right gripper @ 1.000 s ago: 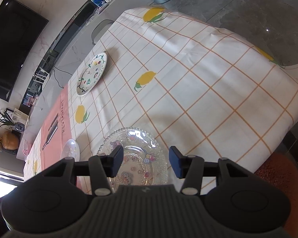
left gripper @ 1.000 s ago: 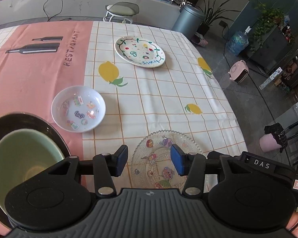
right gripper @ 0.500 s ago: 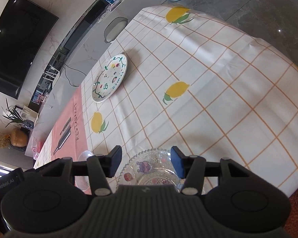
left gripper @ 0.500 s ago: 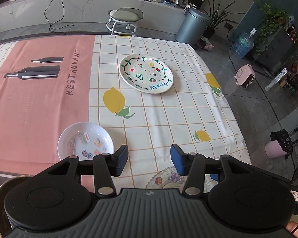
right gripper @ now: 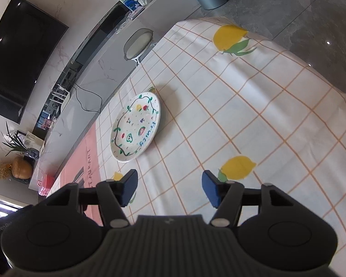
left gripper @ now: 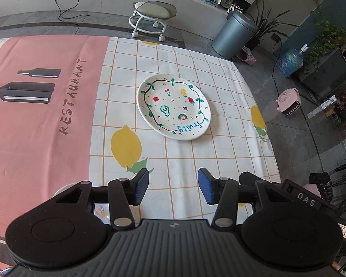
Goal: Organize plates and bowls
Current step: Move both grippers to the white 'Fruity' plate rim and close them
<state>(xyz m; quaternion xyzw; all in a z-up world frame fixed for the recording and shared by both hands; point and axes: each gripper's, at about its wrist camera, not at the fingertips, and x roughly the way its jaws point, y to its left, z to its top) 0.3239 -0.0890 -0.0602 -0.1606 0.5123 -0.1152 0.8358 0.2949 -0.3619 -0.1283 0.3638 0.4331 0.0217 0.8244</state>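
One fruit-painted plate (left gripper: 174, 109) lies on the tablecloth (left gripper: 196, 157).

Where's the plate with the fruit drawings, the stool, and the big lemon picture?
plate (left gripper: 174, 109), left wrist view, its painted middle
stool (left gripper: 153, 8), left wrist view, its seat cushion
lemon picture (left gripper: 125, 146), left wrist view, its yellow middle

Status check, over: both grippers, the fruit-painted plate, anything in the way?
Left gripper open, empty. Right gripper open, empty, jaws just widened. Fruit-painted plate flat on the checked tablecloth, ahead of both. Nothing between grippers and plate.
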